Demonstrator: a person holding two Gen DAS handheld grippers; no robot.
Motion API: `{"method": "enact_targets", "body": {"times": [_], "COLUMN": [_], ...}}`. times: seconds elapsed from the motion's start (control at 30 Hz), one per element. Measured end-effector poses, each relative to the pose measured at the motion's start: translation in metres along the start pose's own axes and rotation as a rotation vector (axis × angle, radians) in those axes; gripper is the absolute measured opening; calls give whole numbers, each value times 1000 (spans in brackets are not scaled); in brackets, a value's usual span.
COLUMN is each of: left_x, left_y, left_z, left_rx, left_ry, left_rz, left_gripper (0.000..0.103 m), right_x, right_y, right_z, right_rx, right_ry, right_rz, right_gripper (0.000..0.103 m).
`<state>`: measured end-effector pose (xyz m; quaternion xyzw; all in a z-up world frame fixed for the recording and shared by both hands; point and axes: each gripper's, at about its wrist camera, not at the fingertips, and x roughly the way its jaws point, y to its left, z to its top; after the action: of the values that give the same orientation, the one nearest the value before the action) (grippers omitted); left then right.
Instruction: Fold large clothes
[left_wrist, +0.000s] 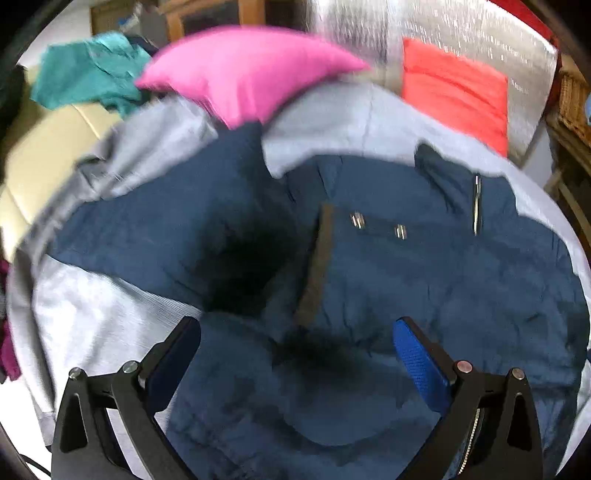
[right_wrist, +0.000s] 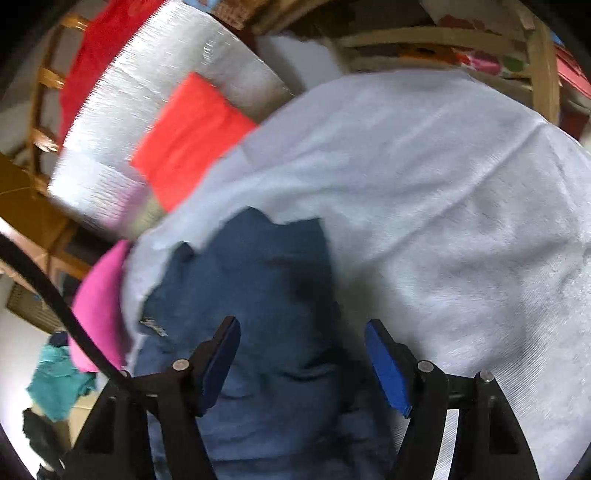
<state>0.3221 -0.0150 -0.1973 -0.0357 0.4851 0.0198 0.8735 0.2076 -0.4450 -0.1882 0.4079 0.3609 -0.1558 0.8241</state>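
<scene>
Left gripper (left_wrist: 295, 354): bottom of left wrist view; black arms, blue ribbed pads spread wide, nothing pinched; navy fabric lies below the gap.
Right gripper (right_wrist: 303, 362): bottom of right wrist view; jaws released and apart, nothing visibly pinched; blue cloth under and between the pads.
Navy jacket (left_wrist: 406, 277): centre of left view, spread flat; matte, creased woven cloth; brown placket strip (left_wrist: 314, 266) with metal snaps; short zipper (left_wrist: 476, 206) upper right; two dark blurry tufts, kind unclear.
Grey-white sheet (right_wrist: 443, 203): soft, finely ribbed cover under the jacket, fills right of the right view.
Pink cushion (left_wrist: 243, 70): top centre, plump, pointed corners.
Coral-red cushion (left_wrist: 458, 92): top right, flat rectangle.
Teal garment (left_wrist: 85, 74): upper left, crumpled heap.
</scene>
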Motion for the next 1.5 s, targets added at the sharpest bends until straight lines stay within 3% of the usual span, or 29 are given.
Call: {"method": "enact_targets", "body": {"times": [0.13,0.27,0.37,0.47,0.53,0.6,0.67,0.73,0.8,0.9,1.07,1.2,1.23,1.33,1.5], "left_x": [27,39,38,34,25,10,-10,-32,-49,-57,-24,10,13,29,44], "left_y": [0,-2,-6,-5,-3,4,17,37,63,122,220,278,286,307,309], "left_z": [-2,-3,-4,-3,-1,0,1,2,6,19,19,17,12,8,16], "left_rx": [-37,-25,-1,7,18,16,11,-11,-62,-240,-572,-748,-767,-850,-860], "left_ry": [114,148,154,154,138,107,43,-36,-103,-160,-94,-52,-55,-84,-117], "left_rz": [-17,9,25,26,15,-14,-39,-62,-73,-66,-108,-61,-51,-131,-207], "left_gripper": [103,103,103,103,103,103,103,103,103,103,103,102,102,102,101], "right_x": [33,28,18,34,28,7,-16,-29,-37,-31,-16,-1,2,4,1], "right_y": [-5,12,22,17,18,24,30,41,57,77,102,115,116,115,107], "right_z": [-6,-11,-12,-15,-13,-10,-13,-20,-30,-48,-76,-92,-93,-96,-92], "right_rx": [-31,-113,-171,-179,-170,-173,-190,-227,-278,-317,-424,-486,-492,-502,-474], "right_ry": [120,84,22,88,81,9,-97,-152,-160,-134,-90,-58,-54,-46,-28], "right_rz": [2,-49,-70,-130,-139,-130,-113,-69,-11,68,94,91,92,96,108], "right_gripper": [53,33,33,40,45,52,71,72,72,72,71,71,72,71,72]}}
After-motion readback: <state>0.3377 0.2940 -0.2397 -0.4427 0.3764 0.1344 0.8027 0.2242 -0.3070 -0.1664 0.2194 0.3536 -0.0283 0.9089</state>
